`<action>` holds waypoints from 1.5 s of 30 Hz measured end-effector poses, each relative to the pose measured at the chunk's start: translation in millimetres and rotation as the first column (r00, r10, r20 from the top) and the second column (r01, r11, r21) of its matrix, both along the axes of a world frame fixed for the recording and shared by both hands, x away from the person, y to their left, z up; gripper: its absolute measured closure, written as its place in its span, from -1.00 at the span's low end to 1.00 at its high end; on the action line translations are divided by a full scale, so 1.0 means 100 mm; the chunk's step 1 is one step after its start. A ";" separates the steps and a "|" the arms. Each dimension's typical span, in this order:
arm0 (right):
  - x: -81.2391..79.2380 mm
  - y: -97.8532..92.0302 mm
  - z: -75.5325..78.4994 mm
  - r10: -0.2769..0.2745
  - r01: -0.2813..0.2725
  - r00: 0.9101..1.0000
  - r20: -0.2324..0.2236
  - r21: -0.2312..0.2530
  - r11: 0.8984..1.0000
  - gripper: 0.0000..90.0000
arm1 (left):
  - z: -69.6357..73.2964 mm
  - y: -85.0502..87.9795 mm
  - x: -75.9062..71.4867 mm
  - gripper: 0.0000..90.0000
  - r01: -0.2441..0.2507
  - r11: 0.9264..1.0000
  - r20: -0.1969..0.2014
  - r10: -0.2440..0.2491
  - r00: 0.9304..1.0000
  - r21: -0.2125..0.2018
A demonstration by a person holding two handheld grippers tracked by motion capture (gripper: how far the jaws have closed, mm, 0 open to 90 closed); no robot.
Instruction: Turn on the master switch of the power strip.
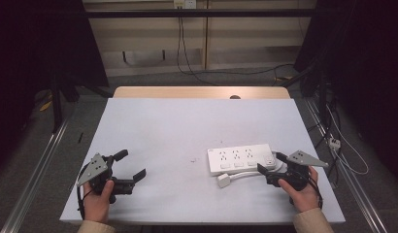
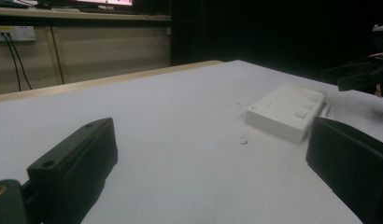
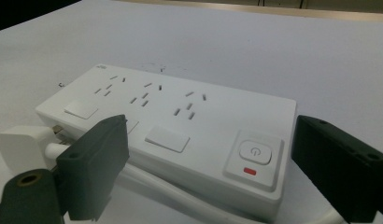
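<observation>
Beside the power strip (image 1: 240,158), both grippers' fingers (image 3: 94,161) stand open, holding nothing.

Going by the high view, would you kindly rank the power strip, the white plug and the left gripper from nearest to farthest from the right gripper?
1. Power strip: its switch end sits right at the right gripper fingers.
2. White plug: on the table in front of the strip, toward the person.
3. Left gripper: across the table, near its left edge.

In the right gripper view, the flat white plastic power strip (image 3: 180,135) has its near corner cut by the lower edge; the white plug (image 3: 21,142) and white cable (image 3: 171,193) are partly hidden behind a jaw. Small specks on the pale grey table (image 1: 187,126) stay unidentifiable.
</observation>
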State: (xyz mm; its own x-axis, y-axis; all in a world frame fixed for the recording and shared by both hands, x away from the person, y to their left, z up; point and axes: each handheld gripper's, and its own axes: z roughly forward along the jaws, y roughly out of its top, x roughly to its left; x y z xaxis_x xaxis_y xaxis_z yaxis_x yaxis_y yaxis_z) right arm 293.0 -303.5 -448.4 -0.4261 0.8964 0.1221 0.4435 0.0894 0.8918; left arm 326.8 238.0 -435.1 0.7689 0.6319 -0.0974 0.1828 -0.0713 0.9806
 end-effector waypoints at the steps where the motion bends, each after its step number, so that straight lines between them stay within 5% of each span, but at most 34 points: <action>1: -0.01 0.00 0.00 0.002 -0.002 1.000 0.000 -0.002 1.000 -0.77 | 0.00 0.00 0.00 -0.96 0.000 1.000 0.001 0.000 1.000 0.000; 45: -0.23 -0.06 -0.05 0.043 -0.043 0.999 -0.003 -0.010 0.999 -0.81 | -0.01 -0.02 0.00 -0.96 0.006 1.000 -0.016 -0.007 1.000 -0.002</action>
